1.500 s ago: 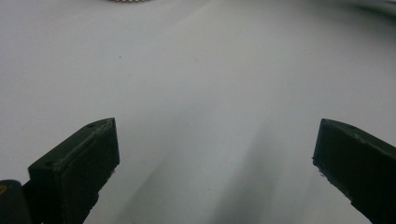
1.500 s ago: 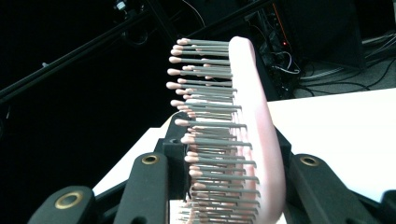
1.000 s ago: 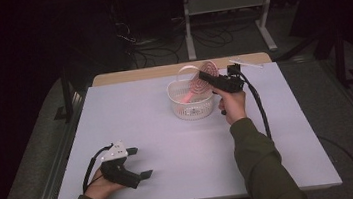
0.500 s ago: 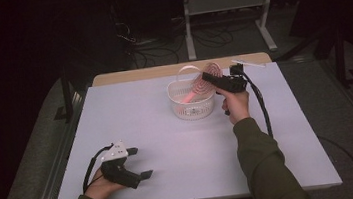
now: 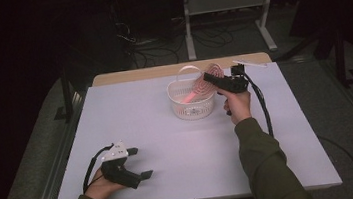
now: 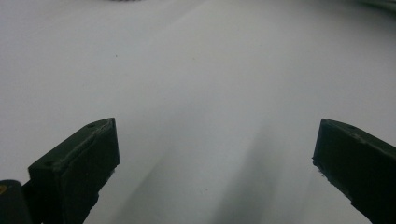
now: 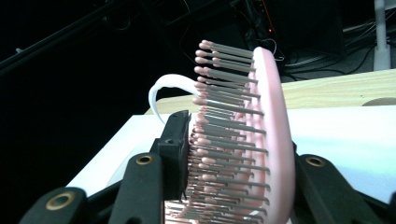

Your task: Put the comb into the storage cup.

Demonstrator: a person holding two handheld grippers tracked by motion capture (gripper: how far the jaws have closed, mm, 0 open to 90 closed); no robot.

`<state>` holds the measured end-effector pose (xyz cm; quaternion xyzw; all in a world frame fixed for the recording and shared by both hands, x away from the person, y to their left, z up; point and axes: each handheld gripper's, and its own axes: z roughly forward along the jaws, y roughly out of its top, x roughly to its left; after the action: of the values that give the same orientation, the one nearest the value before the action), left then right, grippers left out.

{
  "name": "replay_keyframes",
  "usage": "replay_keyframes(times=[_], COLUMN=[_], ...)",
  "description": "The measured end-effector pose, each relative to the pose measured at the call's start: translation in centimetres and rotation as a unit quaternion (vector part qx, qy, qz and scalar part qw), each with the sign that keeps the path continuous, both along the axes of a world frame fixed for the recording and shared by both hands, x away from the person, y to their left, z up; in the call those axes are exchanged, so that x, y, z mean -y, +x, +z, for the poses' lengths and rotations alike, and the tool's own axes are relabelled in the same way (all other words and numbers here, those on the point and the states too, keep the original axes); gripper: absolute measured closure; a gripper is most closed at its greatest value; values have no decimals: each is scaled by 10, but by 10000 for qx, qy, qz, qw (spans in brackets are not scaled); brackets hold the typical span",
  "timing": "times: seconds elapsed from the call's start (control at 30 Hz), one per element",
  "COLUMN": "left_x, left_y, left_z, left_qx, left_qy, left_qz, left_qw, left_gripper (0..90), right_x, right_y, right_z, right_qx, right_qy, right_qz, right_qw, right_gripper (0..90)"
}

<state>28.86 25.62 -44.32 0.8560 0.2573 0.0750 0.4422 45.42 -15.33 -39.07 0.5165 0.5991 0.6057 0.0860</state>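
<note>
A pink hairbrush [image 5: 213, 70] stands between the jaws of my right gripper [image 5: 209, 78], its handle reaching down into a white basket [image 5: 181, 108]. In the right gripper view the left pad [image 7: 176, 140] touches the bristle tips of the brush [image 7: 273, 140] and the other jaw lies behind the brush's back. These jaws have just been opening a little, with the brush still between them. My left gripper [image 5: 140, 162] rests open on the white table [image 5: 168, 135] at the front left. Nothing is between the left gripper's [image 6: 215, 158] jaws.
The basket's white handle [image 7: 163, 91] arches up behind the brush. A wooden strip [image 5: 151, 72] runs along the table's far edge, with a small white object [image 5: 251, 62] on it. A cable [image 5: 264, 109] trails from the right gripper. Dark floor and metal frames surround the table.
The right gripper and the brush have turned slightly over the basket. The left gripper has stayed still.
</note>
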Motion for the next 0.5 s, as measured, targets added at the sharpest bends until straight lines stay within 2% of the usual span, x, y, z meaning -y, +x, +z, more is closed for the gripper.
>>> replay_keyframes(times=[0.2,0.5], left_x=[0,1], left_y=[0,0], left_z=[0,-1], left_qx=[-3,-10], left_qy=[-3,-5], left_qz=[1,6], left_qw=[10000,10000], left_gripper=[2,2], right_x=[3,6], right_y=[-1,-4], right_z=[-1,3], right_qx=[-53,95], right_qy=[-142,-505], right_qz=[-48,-94], right_qw=[9999,9986], right_gripper=[534,467])
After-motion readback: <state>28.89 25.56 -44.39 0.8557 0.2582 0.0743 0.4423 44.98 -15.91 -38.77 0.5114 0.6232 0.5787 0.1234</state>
